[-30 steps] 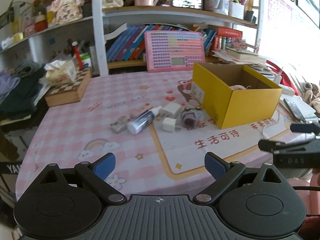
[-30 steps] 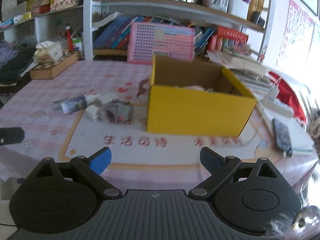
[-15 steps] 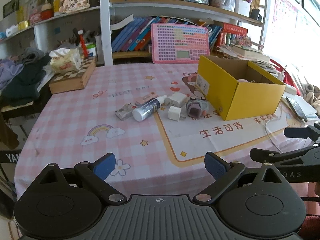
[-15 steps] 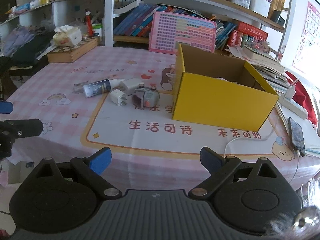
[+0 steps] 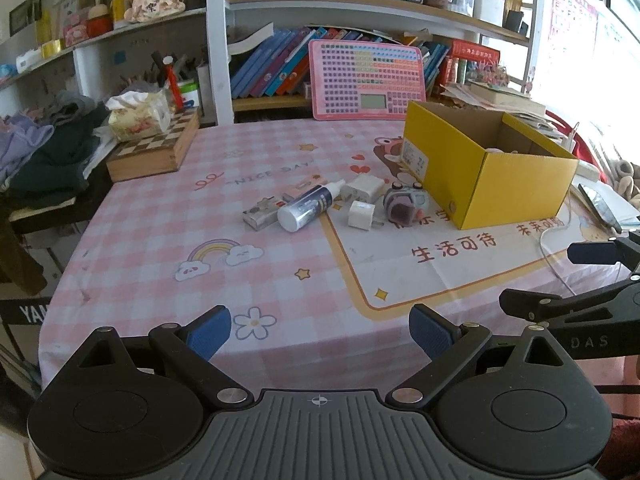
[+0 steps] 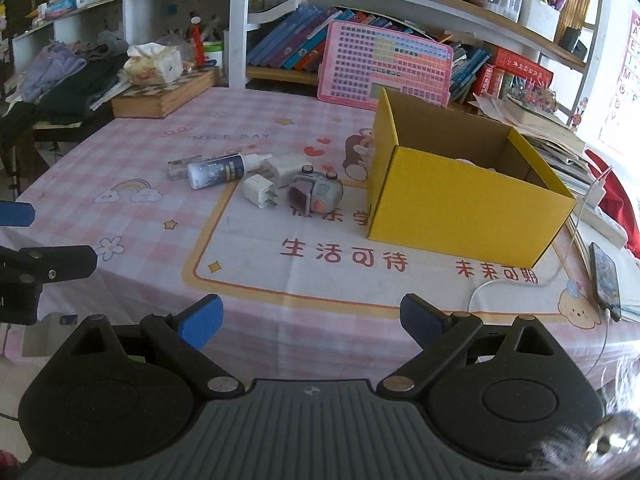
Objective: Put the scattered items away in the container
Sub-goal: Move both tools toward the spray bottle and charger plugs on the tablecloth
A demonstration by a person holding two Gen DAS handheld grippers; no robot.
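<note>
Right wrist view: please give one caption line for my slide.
Open right tool hovers at the table edge, facing the yellow box and scattered items: bottle, charger, grey toy.

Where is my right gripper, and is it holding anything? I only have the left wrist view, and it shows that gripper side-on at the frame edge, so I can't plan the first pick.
Observer: The right gripper is open, with nothing between its pads. It faces the yellow box from the near edge of the table.
Operator: Is anything in the way to the right of the box?
Observer: A phone lies there. A white cable is plugged into the phone's near end and curls across the cloth just in front of the box.
</note>
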